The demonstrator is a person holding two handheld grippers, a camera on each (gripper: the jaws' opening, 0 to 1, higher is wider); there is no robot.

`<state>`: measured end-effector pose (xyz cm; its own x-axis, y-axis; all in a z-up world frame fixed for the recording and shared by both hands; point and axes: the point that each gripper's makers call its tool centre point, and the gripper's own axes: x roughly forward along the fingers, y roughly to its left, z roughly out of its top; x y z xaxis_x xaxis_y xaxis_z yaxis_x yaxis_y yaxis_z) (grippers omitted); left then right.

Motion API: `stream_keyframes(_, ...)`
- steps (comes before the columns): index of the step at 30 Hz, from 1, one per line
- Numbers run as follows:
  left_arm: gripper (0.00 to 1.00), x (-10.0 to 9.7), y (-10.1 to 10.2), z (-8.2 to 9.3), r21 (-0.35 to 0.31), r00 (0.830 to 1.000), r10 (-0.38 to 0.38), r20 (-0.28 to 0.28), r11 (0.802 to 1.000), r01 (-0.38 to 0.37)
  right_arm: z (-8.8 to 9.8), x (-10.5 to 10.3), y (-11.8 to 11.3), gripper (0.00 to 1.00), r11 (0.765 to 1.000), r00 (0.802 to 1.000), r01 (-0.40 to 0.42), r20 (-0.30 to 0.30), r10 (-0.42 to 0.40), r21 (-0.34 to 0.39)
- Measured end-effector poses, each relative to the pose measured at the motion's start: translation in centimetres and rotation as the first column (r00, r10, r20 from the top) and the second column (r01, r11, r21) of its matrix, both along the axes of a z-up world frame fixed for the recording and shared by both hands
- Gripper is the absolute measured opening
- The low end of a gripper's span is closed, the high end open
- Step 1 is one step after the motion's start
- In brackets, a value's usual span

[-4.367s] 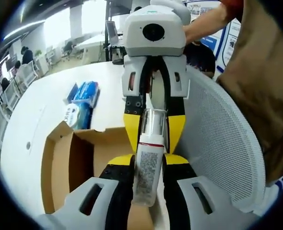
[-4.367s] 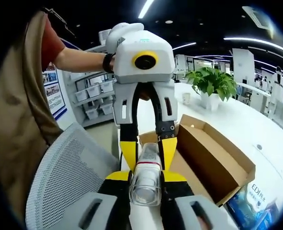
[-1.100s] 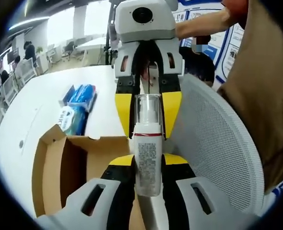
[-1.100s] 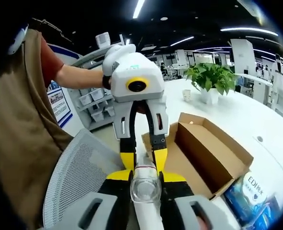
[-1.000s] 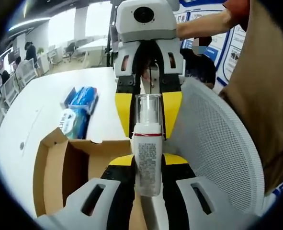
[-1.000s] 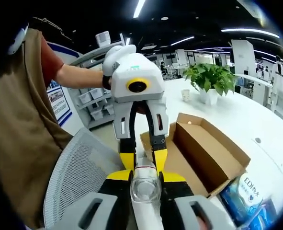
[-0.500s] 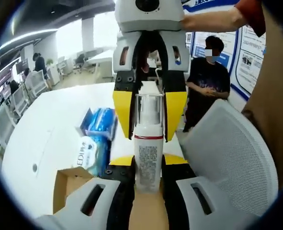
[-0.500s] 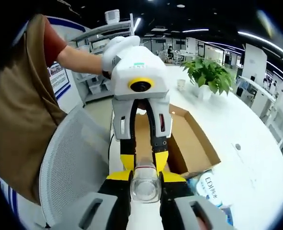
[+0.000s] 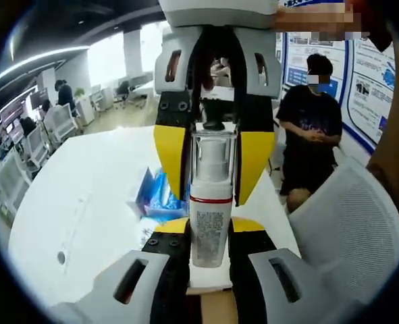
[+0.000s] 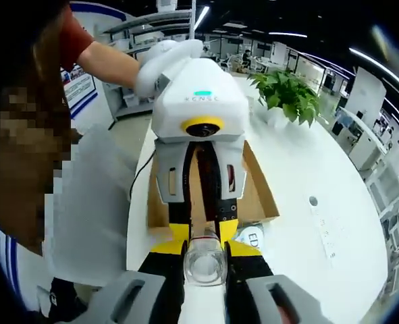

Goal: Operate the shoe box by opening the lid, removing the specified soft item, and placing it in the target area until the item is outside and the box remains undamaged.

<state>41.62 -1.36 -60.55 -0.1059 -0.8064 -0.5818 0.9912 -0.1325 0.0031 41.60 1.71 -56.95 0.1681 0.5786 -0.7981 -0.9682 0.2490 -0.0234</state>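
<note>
Raised, both grippers [image 9: 211, 223] [image 10: 204, 260] clamp bottle [image 9: 210, 202] above box [image 10: 256, 192].

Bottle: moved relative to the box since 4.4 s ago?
Yes. The bottle, clamped by both grippers, has risen away from the open cardboard box, which now lies well beneath it on the white table.

From the left gripper view, the bottle [image 9: 211, 202] covers most of the blue pack [image 9: 157, 196] behind it, and I can't read its label print. In the right gripper view, the left gripper [image 10: 204, 237] hides the middle of the shoe box [image 10: 261, 192], perhaps its whole interior.
</note>
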Motion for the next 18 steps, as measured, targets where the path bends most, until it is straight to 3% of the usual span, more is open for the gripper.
stream_keyframes(10,0.2,4.3,-1.9,-0.6,0.01,1.0,0.009,0.02,1.0,-0.009,-0.8,4.5,-1.8,0.17,0.995,0.999,-0.051,0.011,0.052,-0.088)
stream_keyframes(18,0.2,7.6,-2.8,-2.0,0.003,0.999,0.054,0.002,0.999,-0.054,-2.2,7.6,-2.7,0.17,0.988,0.997,-0.076,0.008,0.078,-0.133)
